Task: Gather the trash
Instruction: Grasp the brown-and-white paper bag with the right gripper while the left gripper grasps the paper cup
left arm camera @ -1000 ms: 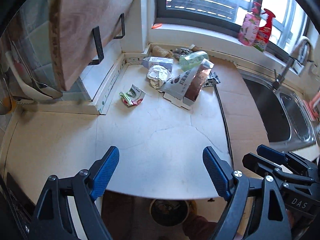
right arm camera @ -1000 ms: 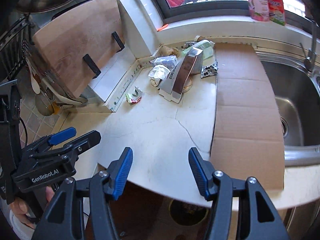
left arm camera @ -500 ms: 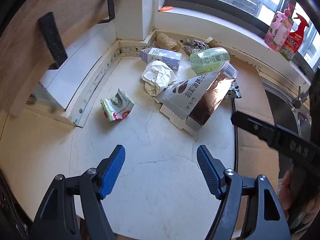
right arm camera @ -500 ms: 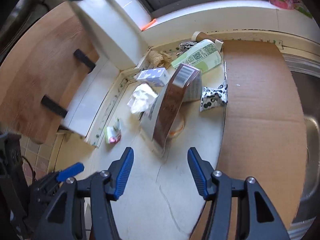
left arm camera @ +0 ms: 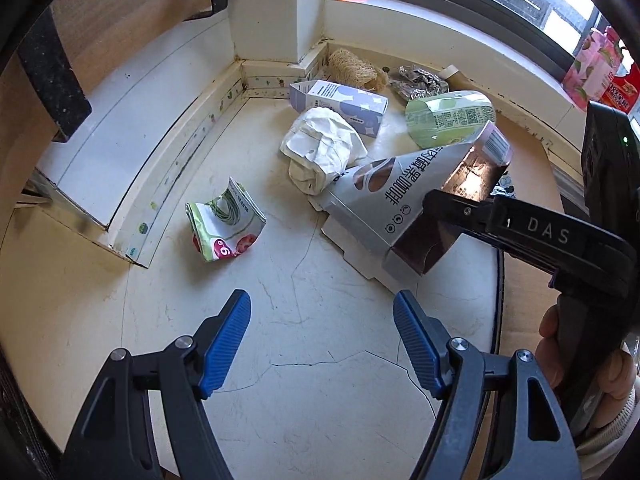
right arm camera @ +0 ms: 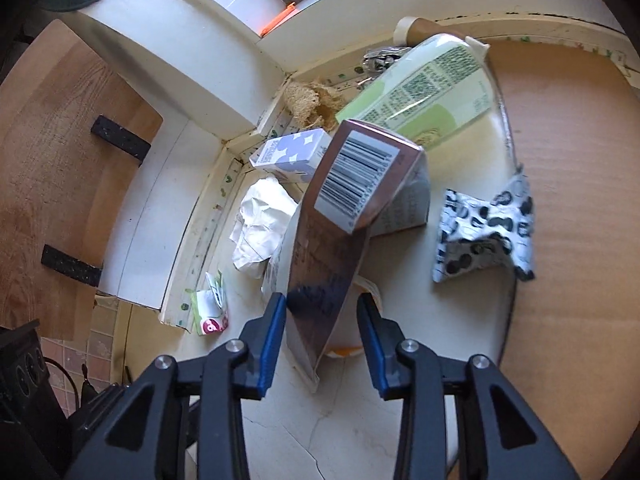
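Observation:
Trash lies in the counter's back corner. A long silver and brown box [right arm camera: 352, 176] leans on the pile, and my right gripper [right arm camera: 321, 300] has its near end between its fingers. The jaws are closing; the left pad is at the box's edge, while a thin gap shows at the right pad. In the left wrist view the same box [left arm camera: 384, 200] has a right fingertip [left arm camera: 440, 200] against it. My left gripper [left arm camera: 320, 300] hangs open over bare counter, with a crumpled green and white wrapper [left arm camera: 224, 224] just beyond it. Crumpled white paper [left arm camera: 320, 148] lies behind.
A lilac carton [left arm camera: 340, 100], a green-labelled bottle [left arm camera: 448, 118], crumpled foil [left arm camera: 420, 82] and a loofah [left arm camera: 352, 66] crowd the corner. A black and white spotted wrapper [right arm camera: 484, 232] lies beside a cardboard sheet [right arm camera: 568, 200]. A wooden cutting board [right arm camera: 60, 140] stands at left.
Both grippers have moved forward and down from the counter's front edge to the trash pile. The right gripper's jaws have narrowed around the box's near end.

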